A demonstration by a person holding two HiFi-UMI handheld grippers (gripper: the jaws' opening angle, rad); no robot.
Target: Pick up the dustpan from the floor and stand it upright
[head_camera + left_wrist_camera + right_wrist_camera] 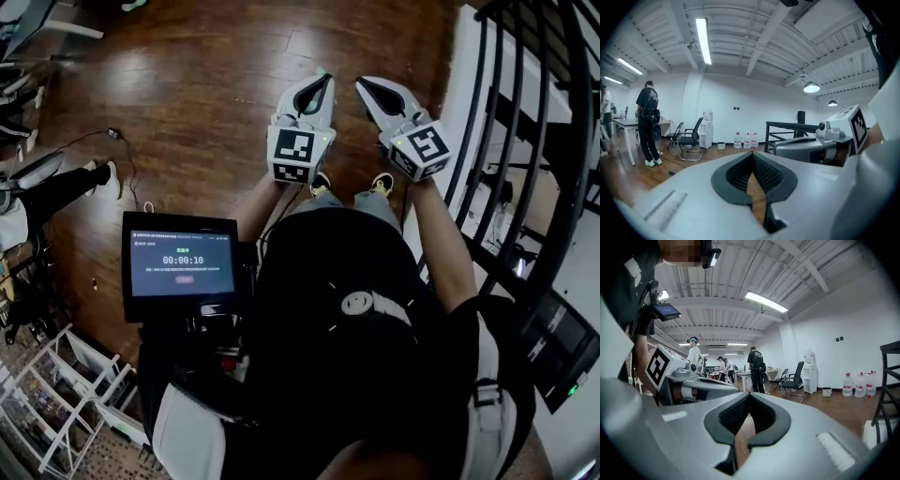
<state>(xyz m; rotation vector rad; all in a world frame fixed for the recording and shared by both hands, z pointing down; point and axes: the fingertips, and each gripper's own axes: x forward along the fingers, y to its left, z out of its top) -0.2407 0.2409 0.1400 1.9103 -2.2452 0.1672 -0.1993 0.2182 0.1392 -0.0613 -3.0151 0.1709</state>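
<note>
Ceiling tube lights give bright illumination; the floor shows glare. Edges bend, corners darken. The left tool is blurred near the lens.

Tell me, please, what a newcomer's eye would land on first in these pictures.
The left claw and the right claw, white and both shut on nothing, are held side by side over the dark wooden floor at the head view's top centre. Next comes the lit screen, glowing at that view's lower left. No dustpan shows in any view.
</note>
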